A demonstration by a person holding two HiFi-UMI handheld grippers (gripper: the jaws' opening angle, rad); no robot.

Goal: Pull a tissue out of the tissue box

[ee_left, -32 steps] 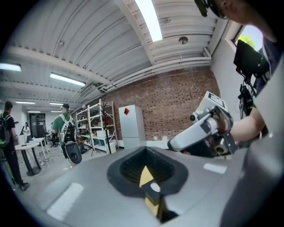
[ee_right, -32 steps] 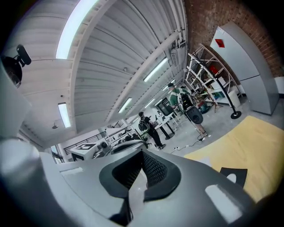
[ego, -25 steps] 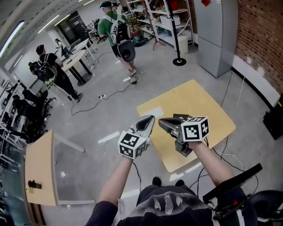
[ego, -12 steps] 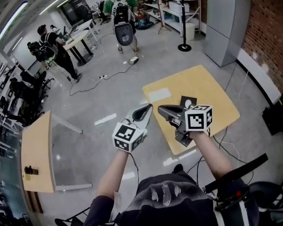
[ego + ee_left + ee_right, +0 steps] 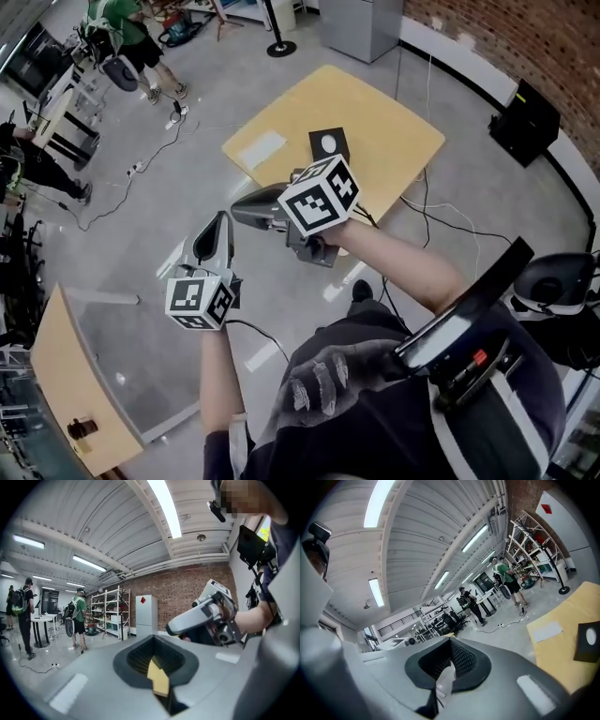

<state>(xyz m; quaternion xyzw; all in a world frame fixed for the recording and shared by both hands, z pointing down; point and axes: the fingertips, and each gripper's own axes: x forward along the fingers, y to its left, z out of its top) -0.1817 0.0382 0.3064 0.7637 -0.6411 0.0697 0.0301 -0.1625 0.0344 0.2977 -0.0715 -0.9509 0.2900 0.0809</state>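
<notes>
The tissue box (image 5: 327, 144) is a flat black box with a round white opening, lying on the square wooden table (image 5: 394, 141); it also shows at the right edge of the right gripper view, tissue box (image 5: 587, 642). A white sheet (image 5: 262, 149) lies on the table left of it. My right gripper (image 5: 242, 204) hangs shut in the air over the table's near edge, short of the box. My left gripper (image 5: 221, 221) is shut over the floor, left of the table. Neither holds anything. In the left gripper view my right gripper (image 5: 174, 626) shows ahead.
People stand by desks at the upper left (image 5: 127, 42), with cables (image 5: 155, 141) on the floor. A grey cabinet (image 5: 361, 23) and a black case (image 5: 525, 122) stand beyond the table by the brick wall. Another wooden table (image 5: 56, 375) is at the lower left.
The head view has swung: the table now lies at the top centre. Both grippers sit further left in the picture, the left one lower. Both have stayed shut and empty.
</notes>
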